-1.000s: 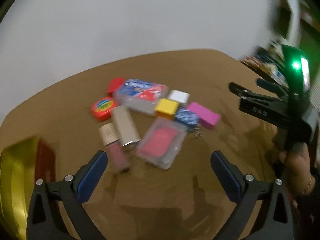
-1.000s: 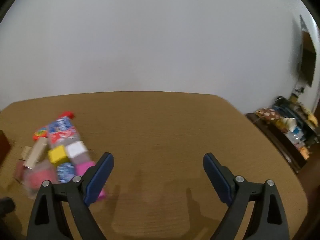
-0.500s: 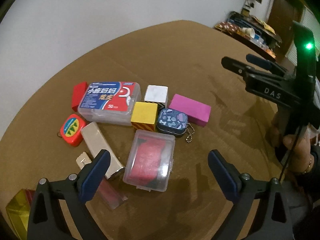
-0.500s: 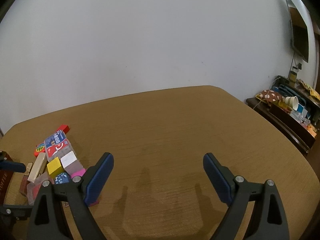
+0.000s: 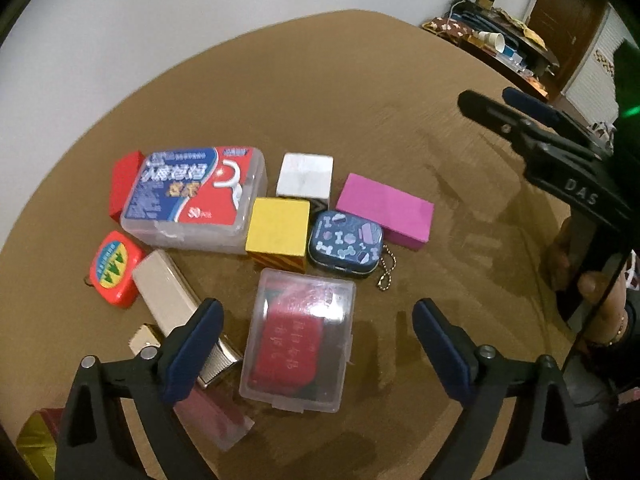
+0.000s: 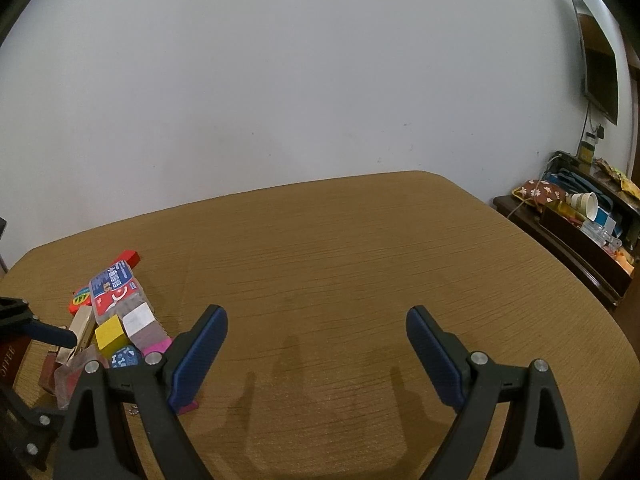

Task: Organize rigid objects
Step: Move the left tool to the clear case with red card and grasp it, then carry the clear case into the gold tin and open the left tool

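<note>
In the left wrist view the left tongs (image 5: pixel 316 344) hang spread but closing over the clear case (image 5: pixel 300 340) on the surface (image 5: pixel 360 100), pads off it, its long axis running away from the camera; it sits nearer than a second ago. In the right wrist view the right tongs (image 6: pixel 316 350) stand spread and empty, the pile at far left

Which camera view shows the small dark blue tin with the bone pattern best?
The left wrist view shows the small dark blue tin with the bone pattern best: its whole lid and ball chain are visible from above, beside the yellow cube. In the right wrist view only a corner of the tin shows, behind the right gripper's finger.
</note>
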`<state>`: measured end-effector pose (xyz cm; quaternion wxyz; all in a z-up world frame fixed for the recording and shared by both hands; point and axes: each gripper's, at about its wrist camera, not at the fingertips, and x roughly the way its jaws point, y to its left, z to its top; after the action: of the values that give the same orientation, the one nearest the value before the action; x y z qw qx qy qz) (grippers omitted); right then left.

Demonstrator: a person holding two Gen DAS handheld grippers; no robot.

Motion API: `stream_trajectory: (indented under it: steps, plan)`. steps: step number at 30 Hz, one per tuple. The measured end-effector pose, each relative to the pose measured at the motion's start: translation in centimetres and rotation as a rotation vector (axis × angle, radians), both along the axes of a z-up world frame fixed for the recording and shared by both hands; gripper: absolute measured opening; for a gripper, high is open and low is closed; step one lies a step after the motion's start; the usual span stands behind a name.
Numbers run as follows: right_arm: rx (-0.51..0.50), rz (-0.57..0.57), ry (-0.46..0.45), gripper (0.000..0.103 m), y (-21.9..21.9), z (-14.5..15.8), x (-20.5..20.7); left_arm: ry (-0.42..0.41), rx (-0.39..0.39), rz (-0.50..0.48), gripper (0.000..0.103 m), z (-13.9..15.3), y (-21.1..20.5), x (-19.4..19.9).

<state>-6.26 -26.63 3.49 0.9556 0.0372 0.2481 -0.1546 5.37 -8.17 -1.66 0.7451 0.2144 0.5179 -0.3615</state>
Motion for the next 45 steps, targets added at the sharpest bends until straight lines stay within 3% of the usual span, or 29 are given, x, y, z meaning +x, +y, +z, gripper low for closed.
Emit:
stream_trajectory:
  steps: [3,7,10,15,18,24,31,34,39,45]
  plan:
    - [0.010,0.004,0.006,0.093,-1.1,1.3,0.1,0.029,0.015,-0.010,0.075,-0.9,0.3,0.3]
    - [0.015,0.006,0.006,0.093,-1.2,1.6,0.1,0.019,0.036,-0.023,0.072,-1.6,0.2,0.1]
    - [0.015,0.006,0.006,0.093,-1.2,1.7,0.1,0.020,0.005,0.005,0.050,-1.4,0.6,0.0]
    - [0.019,0.006,0.006,0.093,-1.1,1.7,0.2,0.050,-0.043,0.063,0.049,-1.2,1.9,-1.1]
    - [0.025,0.005,0.008,0.093,-1.2,1.7,0.3,0.021,-0.049,0.085,0.049,-0.5,2.1,-2.9]
    - [0.034,0.001,0.018,0.093,-1.5,1.9,0.4,-0.055,-0.099,0.221,0.049,2.9,4.0,-6.7]
    - [0.037,-0.006,0.023,0.093,-1.4,1.8,0.6,-0.101,-0.134,0.438,0.049,9.4,11.9,-8.3]
    - [0.040,-0.009,0.022,0.093,-1.5,1.9,0.5,-0.125,-0.095,0.580,0.049,11.2,17.0,-7.5]
    - [0.036,-0.013,0.028,0.093,-1.5,1.8,0.6,-0.110,-0.004,0.759,0.049,9.5,25.4,-3.2]
    - [0.028,-0.016,0.039,0.093,-1.2,1.7,0.9,-0.072,0.040,0.812,0.049,4.9,29.1,1.5]
